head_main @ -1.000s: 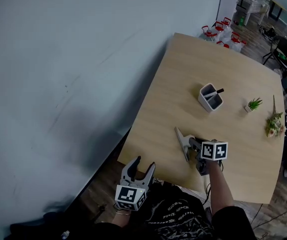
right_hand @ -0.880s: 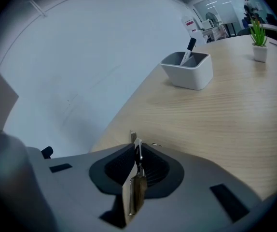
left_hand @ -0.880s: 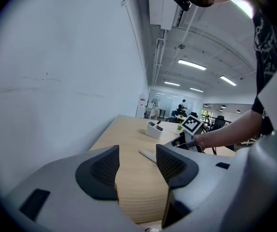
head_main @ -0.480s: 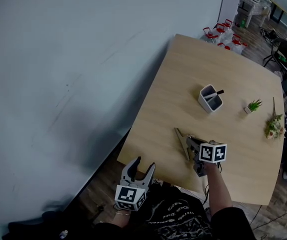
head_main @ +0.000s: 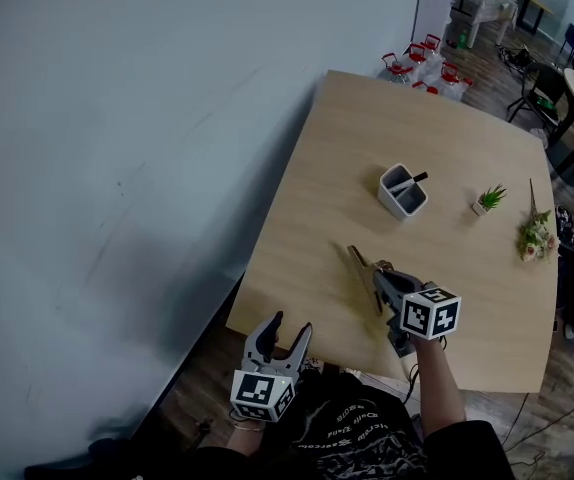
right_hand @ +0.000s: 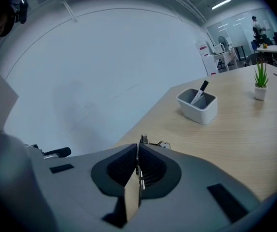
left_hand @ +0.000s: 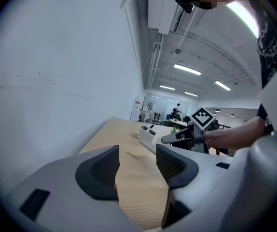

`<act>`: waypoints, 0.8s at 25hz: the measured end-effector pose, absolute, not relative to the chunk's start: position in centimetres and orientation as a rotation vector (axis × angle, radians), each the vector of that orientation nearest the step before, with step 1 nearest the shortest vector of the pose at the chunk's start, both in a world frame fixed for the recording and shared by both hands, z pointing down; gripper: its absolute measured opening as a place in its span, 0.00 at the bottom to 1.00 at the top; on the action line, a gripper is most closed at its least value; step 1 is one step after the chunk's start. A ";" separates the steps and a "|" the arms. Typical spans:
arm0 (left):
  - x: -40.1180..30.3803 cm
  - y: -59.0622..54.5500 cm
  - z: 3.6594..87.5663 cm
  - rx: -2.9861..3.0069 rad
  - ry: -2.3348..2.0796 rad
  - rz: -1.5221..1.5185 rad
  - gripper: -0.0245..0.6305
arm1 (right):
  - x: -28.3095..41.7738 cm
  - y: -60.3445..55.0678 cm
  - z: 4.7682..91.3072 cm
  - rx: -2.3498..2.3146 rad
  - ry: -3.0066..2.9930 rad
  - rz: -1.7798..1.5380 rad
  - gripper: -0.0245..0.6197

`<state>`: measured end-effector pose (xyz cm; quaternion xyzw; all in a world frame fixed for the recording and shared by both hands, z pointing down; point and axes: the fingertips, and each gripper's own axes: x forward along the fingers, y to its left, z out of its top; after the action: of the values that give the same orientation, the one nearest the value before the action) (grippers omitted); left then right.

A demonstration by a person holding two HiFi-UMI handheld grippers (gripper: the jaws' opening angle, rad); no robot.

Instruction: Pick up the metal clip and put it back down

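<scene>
The metal clip [right_hand: 142,140] is a small wire-and-steel piece pinched between the pads of my right gripper [right_hand: 137,150]; only its top pokes out past the fingertips. In the head view the right gripper [head_main: 360,264] hangs over the near part of the wooden table [head_main: 357,138], its marker cube toward me, and the clip is too small to make out there. My left gripper [head_main: 278,334] is held below the table's near edge, to the left. Its jaws stand open with nothing between them, as the left gripper view [left_hand: 136,166] also shows.
A white pen holder [head_main: 403,190] with a black pen stands mid-table. A small potted plant [head_main: 486,199] and a bunch of flowers [head_main: 535,236] lie to the right. A pale wall runs along the left. Red-framed chairs [head_main: 412,60] stand behind the table.
The right gripper's jaws have closed on the clip, and the gripper looks a little higher above the table. The left gripper has stayed where it was.
</scene>
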<state>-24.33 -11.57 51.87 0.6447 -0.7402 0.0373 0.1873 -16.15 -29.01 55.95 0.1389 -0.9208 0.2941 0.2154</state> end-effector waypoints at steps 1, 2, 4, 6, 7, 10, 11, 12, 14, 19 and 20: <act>-24.1 -11.9 51.5 1.827 -2.078 0.090 0.41 | -15.8 -29.0 55.2 0.398 -2.570 0.806 0.07; -23.8 -12.2 51.2 1.845 -2.071 0.081 0.41 | -15.4 -28.9 54.5 0.413 -2.588 0.798 0.07; -23.2 -12.8 50.7 1.885 -2.051 0.081 0.41 | -14.6 -28.6 53.0 0.441 -2.620 0.785 0.07; -22.7 -13.5 50.3 1.910 -2.029 0.073 0.41 | -13.7 -28.2 51.7 0.456 -2.649 0.775 0.07; -22.4 -13.8 50.1 1.921 -2.017 0.066 0.41 | -13.3 -27.9 51.1 0.462 -2.663 0.771 0.07; -21.2 -14.9 49.6 1.979 -1.978 0.078 0.41 | -11.3 -27.2 49.6 0.526 -2.700 0.768 0.07; -20.8 -15.2 49.4 2.001 -1.967 0.087 0.41 | -10.5 -27.1 49.1 0.556 -2.709 0.762 0.07; -20.4 -15.6 49.3 2.020 -1.958 0.093 0.41 | -9.7 -26.8 48.7 0.586 -2.714 0.745 0.07; -19.6 -16.2 49.1 2.051 -1.938 0.096 0.41 | -8.2 -26.2 48.1 0.647 -2.715 0.695 0.07; -16.9 -17.7 49.1 2.156 -1.853 0.112 0.41 | -3.9 -24.9 47.1 0.830 -2.693 0.613 0.07; -16.4 -18.0 49.0 2.176 -1.836 0.114 0.41 | -3.1 -24.6 46.9 0.865 -2.688 0.596 0.07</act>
<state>-16.35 -18.02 48.98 0.7557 -0.6373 0.0397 0.1456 -3.14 -24.64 46.95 0.2972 -0.9238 0.2050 0.1276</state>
